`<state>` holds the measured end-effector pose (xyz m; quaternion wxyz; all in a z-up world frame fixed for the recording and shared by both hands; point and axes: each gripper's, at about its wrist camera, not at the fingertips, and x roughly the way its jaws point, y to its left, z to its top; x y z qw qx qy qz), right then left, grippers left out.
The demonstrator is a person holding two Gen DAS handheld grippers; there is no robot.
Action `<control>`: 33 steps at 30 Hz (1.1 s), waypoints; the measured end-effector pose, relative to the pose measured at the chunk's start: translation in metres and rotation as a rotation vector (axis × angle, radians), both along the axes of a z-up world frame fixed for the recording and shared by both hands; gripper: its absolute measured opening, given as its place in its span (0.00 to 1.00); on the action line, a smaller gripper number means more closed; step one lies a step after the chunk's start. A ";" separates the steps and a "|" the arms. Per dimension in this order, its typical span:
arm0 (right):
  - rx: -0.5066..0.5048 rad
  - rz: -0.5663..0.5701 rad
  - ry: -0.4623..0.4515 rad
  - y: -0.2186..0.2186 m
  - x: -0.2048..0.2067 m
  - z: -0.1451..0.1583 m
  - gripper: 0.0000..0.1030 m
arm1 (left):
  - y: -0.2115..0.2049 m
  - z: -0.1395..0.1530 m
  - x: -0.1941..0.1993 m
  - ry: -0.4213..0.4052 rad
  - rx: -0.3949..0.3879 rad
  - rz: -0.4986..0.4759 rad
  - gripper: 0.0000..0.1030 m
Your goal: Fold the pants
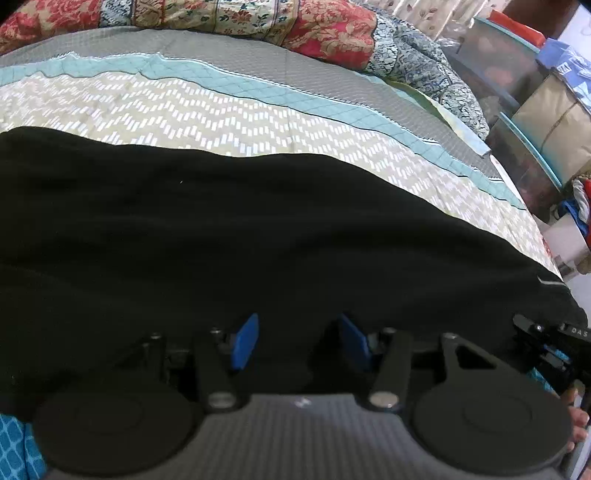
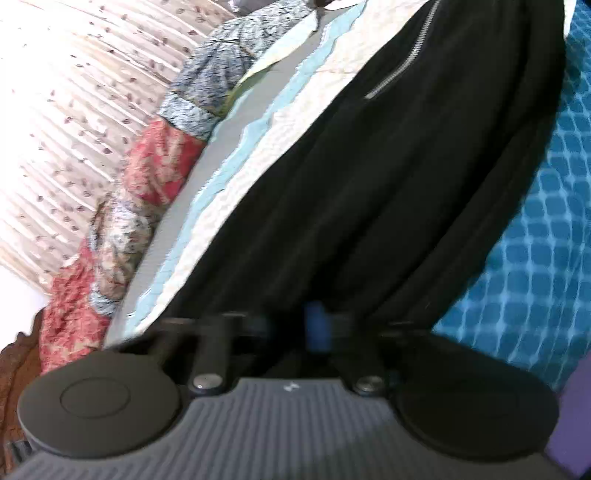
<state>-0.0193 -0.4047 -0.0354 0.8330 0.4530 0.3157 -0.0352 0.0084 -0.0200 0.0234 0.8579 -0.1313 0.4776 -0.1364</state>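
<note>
Black pants (image 1: 258, 229) lie spread across the bed and fill the lower half of the left wrist view. My left gripper (image 1: 299, 339) hovers over their near edge. Its blue pads (image 1: 243, 341) stand apart with nothing pinched between them. My right gripper (image 1: 543, 339) shows at the far right, at the end of the pants, with a hand (image 1: 578, 417) behind it. In the blurred right wrist view the pants (image 2: 369, 184) stretch away, with a silver zipper (image 2: 399, 62) at the far end. Their folds converge on my right gripper (image 2: 317, 325), whose blue pads are pressed together on the fabric.
A patterned bedspread (image 1: 221, 122) with teal and grey bands lies under the pants. A bunched floral quilt (image 1: 325, 29) runs along the far side. Shelves with boxes (image 1: 535, 122) stand past the bed's right edge. Blue checked cloth (image 2: 535, 258) lies beside the pants.
</note>
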 end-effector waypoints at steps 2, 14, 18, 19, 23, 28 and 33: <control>0.010 0.001 -0.045 -0.002 -0.014 0.014 0.07 | 0.002 0.006 -0.003 0.011 -0.020 0.010 0.48; 0.041 -0.012 0.024 -0.005 -0.061 -0.015 0.05 | -0.041 -0.005 0.000 0.038 0.042 -0.105 0.49; 0.031 0.004 -0.048 -0.021 -0.067 0.000 0.13 | -0.048 -0.001 -0.005 0.019 0.087 -0.128 0.50; 0.018 -0.022 -0.064 -0.031 -0.073 0.004 0.15 | -0.048 0.001 -0.006 0.022 0.081 -0.125 0.50; -0.030 -0.187 -0.087 -0.080 -0.091 0.015 0.16 | -0.051 0.011 -0.006 0.027 0.028 -0.129 0.50; -0.118 -0.354 -0.075 -0.121 -0.098 0.026 0.47 | -0.086 0.017 -0.007 -0.005 -0.003 -0.222 0.50; -0.191 -0.438 -0.027 -0.146 -0.084 0.024 0.49 | -0.127 0.012 -0.003 0.000 -0.012 -0.299 0.50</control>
